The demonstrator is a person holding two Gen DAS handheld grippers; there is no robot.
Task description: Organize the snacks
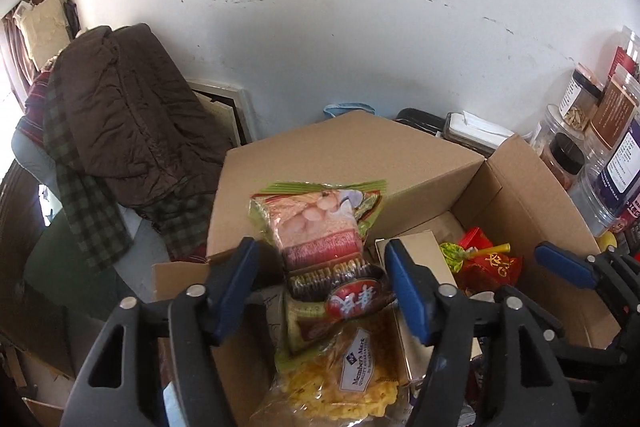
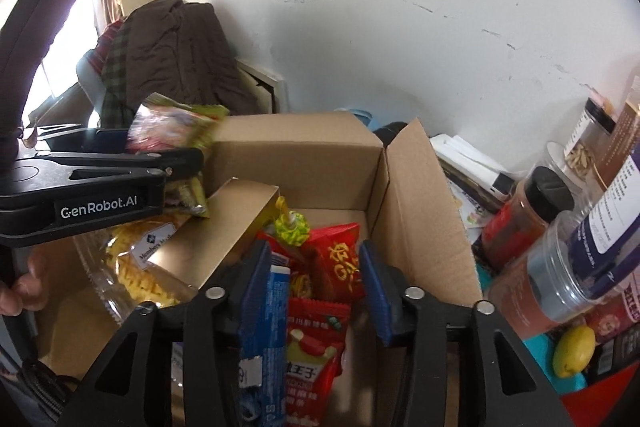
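Standing apart, the left gripper's [image 1: 320,251] jaws have a green-and-pink snack packet [image 1: 316,227] between them, but the pads do not seem to press on it. It stands on end on a clear bag of yellow crisps [image 1: 344,387] just below the fingers. With nothing clamping it, the packet could tip outward over the near wall of the cardboard box [image 1: 532,195], since its top reaches above the rim. Closing on it carelessly could crush the crisps underneath.

The right gripper [image 2: 314,251] is also parted, and neither pad visibly squeezes anything. A blue packet [image 2: 260,327] lies against its left finger and a red packet [image 2: 316,339] sits between the two. Lifting away could drag the blue one up if it catches on the pad.

The box is open-topped and part full. Nearest the grippers are the crisps, the blue packet and the red one. Just beyond the right fingertips are a red packet with gold characters [image 2: 340,259] and a small green-and-yellow wrapped sweet [image 2: 292,227]. A plain beige carton [image 2: 224,231] leans between the two grippers. Bare cardboard floor shows at the far end.

Behind that rises a brown cardboard panel [image 1: 340,155]; I cannot tell whether it is a flap or a second box. Right of the right gripper, outside the box, clear jars [image 2: 532,211] stand crowded together, close enough to knock.
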